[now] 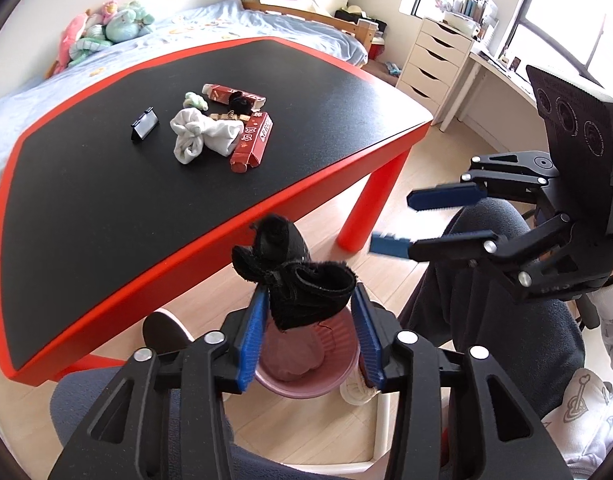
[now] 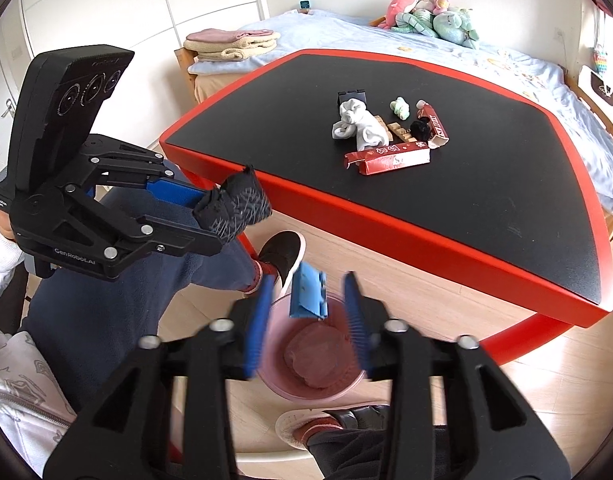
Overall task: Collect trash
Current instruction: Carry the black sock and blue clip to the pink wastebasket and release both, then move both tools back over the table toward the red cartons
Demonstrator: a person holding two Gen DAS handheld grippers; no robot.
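Observation:
My left gripper (image 1: 306,300) is shut on a black sock (image 1: 294,272) and holds it above the pink bin (image 1: 306,384) on the floor; it shows in the right wrist view (image 2: 234,208) too. My right gripper (image 2: 308,292) is open above the pink bin (image 2: 314,360). A blue wrapper (image 2: 308,294) hangs loose between its fingers, touching neither. On the black table (image 1: 106,200) lie a white sock (image 1: 202,134), two red boxes (image 1: 252,140), a green scrap (image 1: 196,100) and a black clip (image 1: 144,124).
The table has a red rim (image 2: 426,236) and red legs (image 1: 370,200). The person's legs and shoes (image 2: 282,256) flank the bin. A bed (image 2: 466,48) with plush toys stands behind the table. White drawers (image 1: 434,64) stand to the right.

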